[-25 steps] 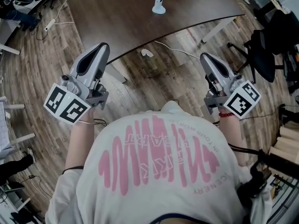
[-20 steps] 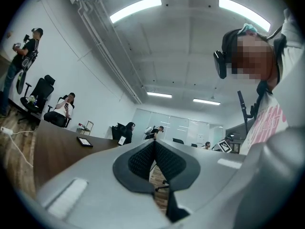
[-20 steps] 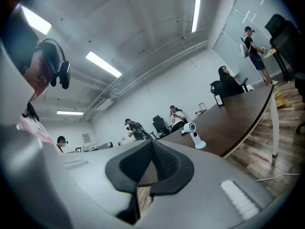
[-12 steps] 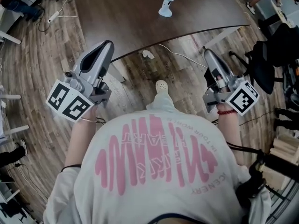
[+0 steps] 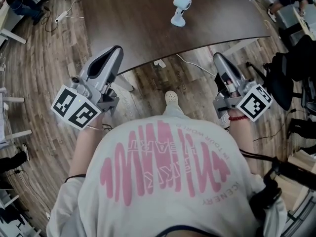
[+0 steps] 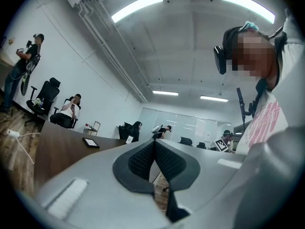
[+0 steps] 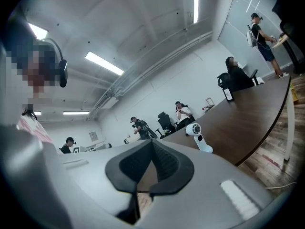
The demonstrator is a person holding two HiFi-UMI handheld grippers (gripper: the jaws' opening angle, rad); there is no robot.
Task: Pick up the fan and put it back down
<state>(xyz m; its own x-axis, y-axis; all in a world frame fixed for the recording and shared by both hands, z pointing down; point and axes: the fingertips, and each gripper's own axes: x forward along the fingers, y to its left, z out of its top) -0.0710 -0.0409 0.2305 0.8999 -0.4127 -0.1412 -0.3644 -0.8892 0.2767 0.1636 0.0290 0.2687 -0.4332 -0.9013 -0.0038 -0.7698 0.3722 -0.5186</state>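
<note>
A small white fan (image 5: 180,9) stands upright on the dark brown table (image 5: 148,28), well ahead of both grippers. In the right gripper view the fan (image 7: 197,136) stands on the table top just right of the jaws. My left gripper (image 5: 115,55) is held at the table's near edge, shut with nothing in it; in its own view the jaw tips (image 6: 153,144) meet. My right gripper (image 5: 217,60) hovers over the floor just short of the table edge, also shut and empty, tips (image 7: 151,144) touching.
A dark tablet (image 6: 90,142) lies on the table. Office chairs (image 5: 289,70) stand at the right, cables and a power strip (image 5: 63,15) lie on the wooden floor at the left. Several people sit or stand around the room. The person's shoe (image 5: 171,98) shows below the table edge.
The person has stepped toward the table. Both grippers have drawn closer to its near edge, and the fan sits nearer in the head view. Both stay shut.
</note>
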